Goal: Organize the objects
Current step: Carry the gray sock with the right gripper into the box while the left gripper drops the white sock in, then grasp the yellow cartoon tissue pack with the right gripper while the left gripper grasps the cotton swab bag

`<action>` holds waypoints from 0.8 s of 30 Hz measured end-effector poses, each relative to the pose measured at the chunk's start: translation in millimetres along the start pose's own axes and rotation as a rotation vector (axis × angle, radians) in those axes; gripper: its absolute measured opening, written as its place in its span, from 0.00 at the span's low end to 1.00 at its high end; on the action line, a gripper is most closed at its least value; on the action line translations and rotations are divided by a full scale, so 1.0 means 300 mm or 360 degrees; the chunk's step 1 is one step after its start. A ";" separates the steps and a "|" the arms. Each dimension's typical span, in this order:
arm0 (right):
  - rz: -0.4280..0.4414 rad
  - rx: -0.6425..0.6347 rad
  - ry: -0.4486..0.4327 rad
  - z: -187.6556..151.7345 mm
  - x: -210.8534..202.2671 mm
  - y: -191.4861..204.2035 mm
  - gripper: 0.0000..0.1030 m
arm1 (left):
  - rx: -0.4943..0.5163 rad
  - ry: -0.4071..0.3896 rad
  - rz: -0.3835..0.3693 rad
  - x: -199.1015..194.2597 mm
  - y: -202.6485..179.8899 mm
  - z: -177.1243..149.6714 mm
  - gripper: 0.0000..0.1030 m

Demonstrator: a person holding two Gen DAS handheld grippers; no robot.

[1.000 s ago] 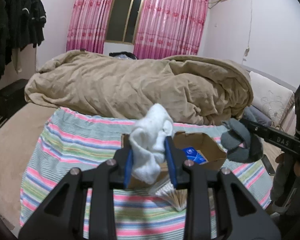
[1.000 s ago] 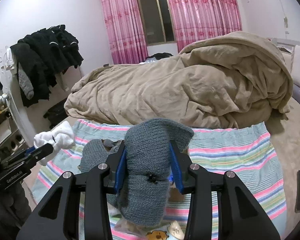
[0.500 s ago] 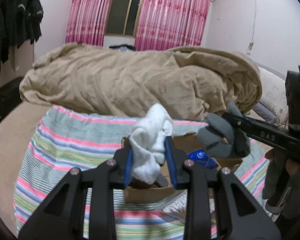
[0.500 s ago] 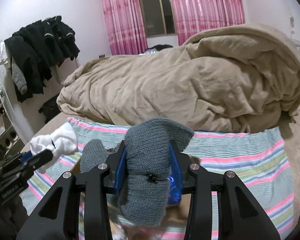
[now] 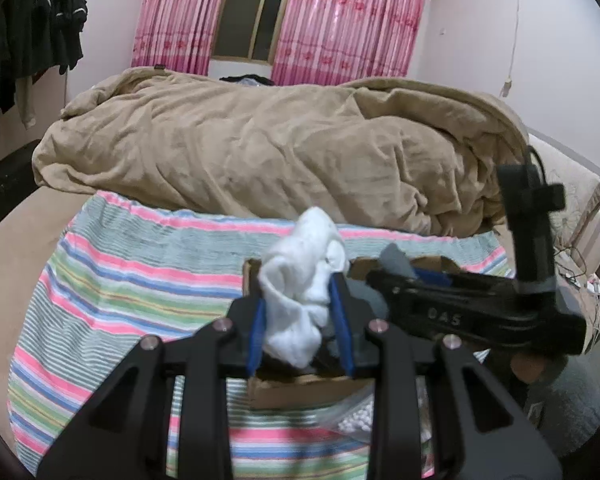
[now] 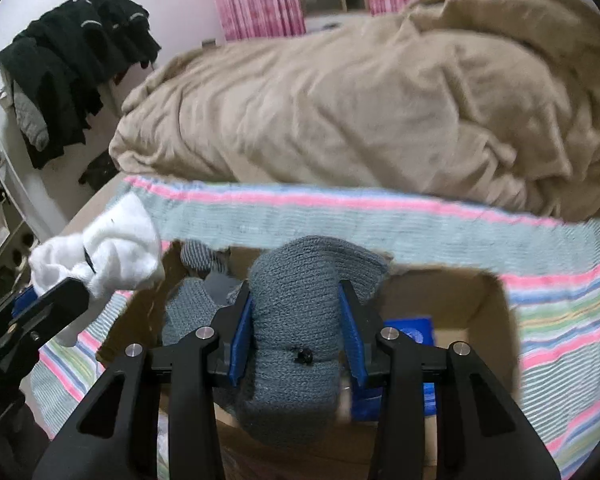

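Note:
My left gripper (image 5: pixel 300 316) is shut on a balled white sock (image 5: pixel 304 276) and holds it above the near left edge of an open cardboard box (image 5: pixel 296 394). The white sock also shows at the left of the right wrist view (image 6: pixel 100 248). My right gripper (image 6: pixel 298 332) is shut on a rolled grey knit sock (image 6: pixel 296 340) and holds it over the inside of the box (image 6: pixel 472 300). Its black arm crosses the left wrist view (image 5: pixel 480 312). More grey knit fabric (image 6: pixel 192 304) and a blue packet (image 6: pixel 412 330) lie in the box.
The box stands on a striped blanket (image 5: pixel 132 280) on a bed. A heaped tan duvet (image 5: pixel 260 152) fills the far side. Dark clothes (image 6: pixel 60 76) hang at the left wall. A clear bag of small white things (image 5: pixel 356 424) lies by the box's near right corner.
Both grippers have moved forward and down toward the box. The right gripper with the grey sock has come over the box opening. Both grips are unchanged.

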State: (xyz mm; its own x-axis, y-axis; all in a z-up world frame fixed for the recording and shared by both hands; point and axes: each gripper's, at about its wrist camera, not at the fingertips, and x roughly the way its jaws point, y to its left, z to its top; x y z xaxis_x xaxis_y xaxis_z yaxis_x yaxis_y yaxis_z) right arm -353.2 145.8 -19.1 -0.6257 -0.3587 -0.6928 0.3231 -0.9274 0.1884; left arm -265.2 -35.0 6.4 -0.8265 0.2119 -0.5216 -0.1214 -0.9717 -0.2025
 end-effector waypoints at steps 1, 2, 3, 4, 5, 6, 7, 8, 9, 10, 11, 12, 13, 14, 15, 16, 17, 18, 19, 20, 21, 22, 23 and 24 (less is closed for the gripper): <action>0.0024 0.0032 0.0030 -0.003 0.017 -0.006 0.41 | -0.0016 0.0012 -0.0010 0.006 0.000 -0.009 0.30; 0.0050 0.0062 0.0070 -0.008 0.038 -0.012 0.41 | -0.0025 0.0026 -0.0019 0.012 -0.001 -0.016 0.30; 0.0066 0.0082 0.0096 -0.012 0.051 -0.017 0.42 | -0.0024 0.0042 -0.0024 0.023 -0.005 -0.022 0.30; 0.0076 0.0097 0.0127 -0.016 0.068 -0.023 0.42 | -0.0020 0.0057 -0.0024 0.035 -0.010 -0.028 0.30; 0.0079 0.0104 0.0150 -0.018 0.078 -0.025 0.42 | -0.0022 0.0076 -0.0019 0.050 -0.012 -0.035 0.30; 0.0086 0.0129 0.0171 -0.021 0.089 -0.032 0.43 | -0.0029 0.0099 -0.0017 0.065 -0.011 -0.040 0.30; 0.0084 0.0147 0.0178 -0.022 0.092 -0.036 0.43 | -0.0041 0.0116 -0.0015 0.077 -0.007 -0.040 0.30; 0.0056 0.0144 0.0179 -0.024 0.094 -0.038 0.43 | -0.0068 0.0138 -0.0011 0.094 0.001 -0.044 0.31; 0.0047 0.0135 0.0177 -0.021 0.092 -0.036 0.44 | -0.0081 0.0154 -0.0011 0.104 0.005 -0.047 0.31; 0.0058 0.0130 0.0174 -0.021 0.086 -0.033 0.45 | -0.0088 0.0178 -0.0013 0.119 0.006 -0.049 0.31; 0.0075 0.0137 0.0170 -0.021 0.082 -0.034 0.50 | -0.0090 0.0198 -0.0013 0.131 0.005 -0.052 0.31; 0.0089 0.0147 0.0164 -0.020 0.075 -0.035 0.57 | -0.0093 0.0215 -0.0009 0.144 0.003 -0.056 0.31; 0.0093 0.0153 0.0155 -0.020 0.068 -0.037 0.60 | -0.0088 0.0222 -0.0005 0.148 0.003 -0.060 0.32; 0.0092 0.0156 0.0146 -0.020 0.062 -0.039 0.66 | -0.0072 0.0231 0.0001 0.153 -0.003 -0.064 0.32; 0.0094 0.0159 0.0144 -0.021 0.058 -0.040 0.68 | -0.0055 0.0239 0.0010 0.159 -0.010 -0.067 0.34; 0.0102 0.0164 0.0143 -0.022 0.051 -0.042 0.68 | -0.0034 0.0254 0.0023 0.166 -0.018 -0.071 0.35; 0.0105 0.0165 0.0139 -0.022 0.049 -0.041 0.68 | -0.0022 0.0261 0.0036 0.170 -0.023 -0.075 0.35; 0.0105 0.0164 0.0130 -0.023 0.038 -0.042 0.68 | -0.0014 0.0265 0.0046 0.172 -0.026 -0.078 0.36; 0.0103 0.0162 0.0123 -0.021 0.032 -0.040 0.68 | -0.0011 0.0265 0.0048 0.169 -0.025 -0.080 0.37; 0.0102 0.0163 0.0104 -0.021 0.014 -0.043 0.68 | -0.0015 0.0265 0.0042 0.165 -0.025 -0.080 0.37; 0.0102 0.0163 0.0092 -0.021 0.003 -0.045 0.68 | -0.0025 0.0261 0.0032 0.161 -0.023 -0.078 0.38; 0.0097 0.0158 0.0073 -0.023 -0.017 -0.047 0.68 | -0.0041 0.0254 0.0019 0.152 -0.017 -0.077 0.41; 0.0090 0.0153 0.0062 -0.023 -0.027 -0.047 0.68 | -0.0055 0.0244 0.0018 0.140 -0.013 -0.075 0.44; 0.0077 0.0147 0.0044 -0.025 -0.045 -0.048 0.68 | -0.0062 0.0233 0.0020 0.129 -0.010 -0.072 0.53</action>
State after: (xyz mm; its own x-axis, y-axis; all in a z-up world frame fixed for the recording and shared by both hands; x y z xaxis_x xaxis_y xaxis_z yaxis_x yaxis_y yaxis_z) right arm -343.9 164.7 -17.7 -0.5908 -0.4017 -0.6997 0.2851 -0.9152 0.2846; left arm -285.0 -21.7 -30.9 -0.7384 0.2155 -0.6390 -0.0876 -0.9702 -0.2259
